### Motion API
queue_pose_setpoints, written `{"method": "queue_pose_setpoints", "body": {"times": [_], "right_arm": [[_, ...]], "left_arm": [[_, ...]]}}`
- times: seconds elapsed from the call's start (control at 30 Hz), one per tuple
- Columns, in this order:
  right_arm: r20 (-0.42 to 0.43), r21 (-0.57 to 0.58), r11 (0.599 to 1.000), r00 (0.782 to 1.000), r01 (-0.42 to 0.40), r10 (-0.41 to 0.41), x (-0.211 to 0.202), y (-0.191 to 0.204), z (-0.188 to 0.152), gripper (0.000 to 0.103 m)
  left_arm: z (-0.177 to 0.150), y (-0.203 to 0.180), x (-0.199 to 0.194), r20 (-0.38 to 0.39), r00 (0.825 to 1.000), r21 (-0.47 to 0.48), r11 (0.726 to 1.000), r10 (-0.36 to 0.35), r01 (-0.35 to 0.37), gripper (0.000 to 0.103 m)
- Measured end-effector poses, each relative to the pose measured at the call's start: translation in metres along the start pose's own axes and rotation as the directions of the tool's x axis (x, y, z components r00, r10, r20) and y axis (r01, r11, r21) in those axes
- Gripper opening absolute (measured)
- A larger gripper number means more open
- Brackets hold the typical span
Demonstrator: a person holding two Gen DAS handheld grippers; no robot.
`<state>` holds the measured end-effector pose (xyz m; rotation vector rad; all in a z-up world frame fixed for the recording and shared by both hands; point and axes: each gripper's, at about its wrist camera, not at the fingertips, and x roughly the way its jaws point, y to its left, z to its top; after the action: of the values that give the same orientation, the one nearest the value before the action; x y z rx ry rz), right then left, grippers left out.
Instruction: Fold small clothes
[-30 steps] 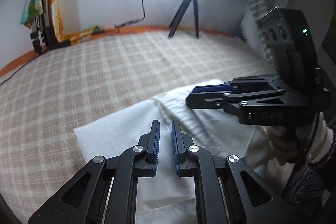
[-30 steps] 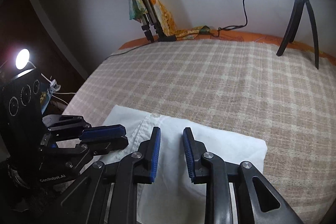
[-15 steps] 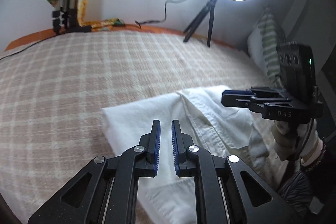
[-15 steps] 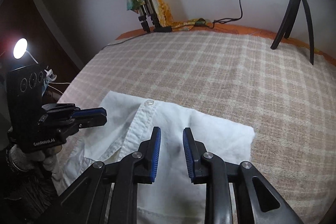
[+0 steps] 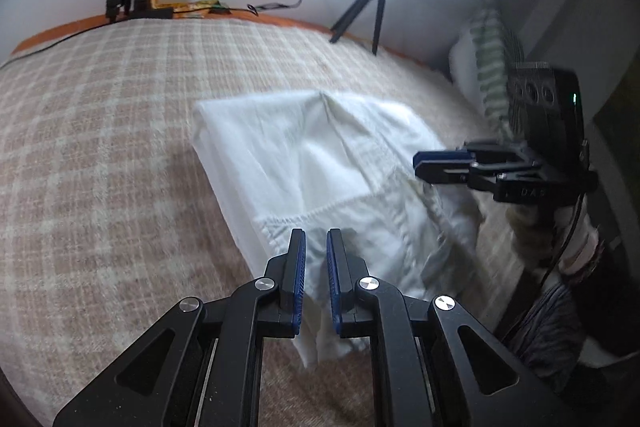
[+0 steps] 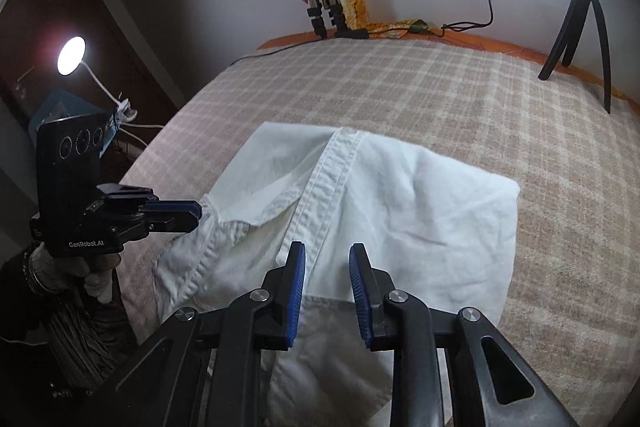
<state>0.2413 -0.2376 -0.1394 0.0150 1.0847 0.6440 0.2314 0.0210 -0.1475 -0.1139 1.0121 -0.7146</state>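
Here, right tool [image 6: 327, 289] parted, above shirt [image 6: 400, 203]

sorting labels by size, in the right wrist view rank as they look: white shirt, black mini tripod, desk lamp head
1. white shirt
2. black mini tripod
3. desk lamp head

The shirt lies nearest the camera, which inflates it.

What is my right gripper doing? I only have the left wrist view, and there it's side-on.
Observer: The right gripper is open, nothing between its fingers, over the white shirt.
Operator: What lies ahead of it?
Observer: The button placket runs from near one fingertip away to the shirt's far edge.
Operator: Anything beyond my own gripper that I can't see?
Observer: A lit desk lamp off the bed's side, behind the left gripper.
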Motion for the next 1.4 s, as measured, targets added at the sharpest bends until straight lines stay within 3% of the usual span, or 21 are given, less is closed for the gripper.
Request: {"method": "queue_pose_setpoints", "body": {"times": [0.13,0.27,0.33,0.4,0.47,0.63,0.73,0.83,0.93,1.07,1.17,1.27,1.4], "right_arm": [[-0.055,-0.012,1.000,0.998,0.019,-0.019,0.015,-0.002,-0.017,0.024],[-0.019,0.024,1.000,1.000,-0.017,0.017,-0.003,-0.009,-0.018,0.025],[0.023,0.035,0.999,0.999,-0.029,0.028,-0.022,-0.012,-0.018,0.029],[0.074,0.049,0.999,0.997,-0.004,0.000,-0.041,-0.019,-0.016,0.038],[0.117,0.090,0.996,0.993,0.015,-0.026,-0.057,-0.031,-0.015,0.039],[0.147,0.199,0.980,0.988,0.010,-0.040,-0.073,-0.062,-0.019,0.034],[0.123,0.187,0.982,0.991,0.020,-0.044,-0.068,-0.059,-0.024,0.034],[0.074,0.157,0.985,0.994,0.069,-0.081,-0.057,-0.054,-0.032,0.035],[0.030,0.180,0.980,0.996,0.081,-0.087,-0.049,-0.061,-0.047,0.043],[-0.015,0.193,0.978,0.997,0.083,-0.082,-0.044,-0.069,-0.065,0.047],[-0.001,0.203,0.978,0.998,0.054,-0.055,-0.050,-0.075,-0.072,0.049],[0.031,0.249,0.968,0.999,-0.020,0.012,-0.054,-0.086,-0.075,0.058],[0.086,0.331,0.932,0.988,-0.147,0.125,-0.052,-0.103,-0.081,0.064]], "left_arm": [[-0.016,-0.012,0.013,-0.035,0.998,0.098,0.994,0.046,-0.043,0.009],[-0.011,-0.012,0.001,-0.011,0.999,0.088,0.995,0.042,-0.041,0.009],[-0.006,-0.008,-0.008,0.022,0.999,0.070,0.997,0.042,-0.043,0.009],[-0.001,0.001,-0.017,0.057,0.998,0.018,0.999,0.036,-0.037,0.015],[0.006,0.013,-0.023,0.092,0.995,-0.040,0.999,0.032,-0.028,0.026],[0.023,0.020,-0.019,0.122,0.992,-0.067,0.998,0.018,-0.010,0.026],[0.035,0.018,-0.009,0.113,0.993,-0.063,0.998,0.022,-0.015,0.026],[0.047,0.028,0.005,0.101,0.993,-0.087,0.995,0.061,-0.053,0.036],[0.051,0.041,0.018,0.072,0.994,-0.133,0.988,0.085,-0.075,0.039],[0.049,0.049,0.038,0.010,0.984,-0.105,0.978,0.180,-0.178,0.040],[0.047,0.055,0.040,0.016,0.988,-0.149,0.978,0.153,-0.149,0.046],[0.048,0.061,0.037,0.033,0.993,-0.214,0.971,0.118,-0.108,0.054],[0.048,0.078,0.036,0.059,0.997,-0.327,0.944,0.056,-0.033,0.057]]}}
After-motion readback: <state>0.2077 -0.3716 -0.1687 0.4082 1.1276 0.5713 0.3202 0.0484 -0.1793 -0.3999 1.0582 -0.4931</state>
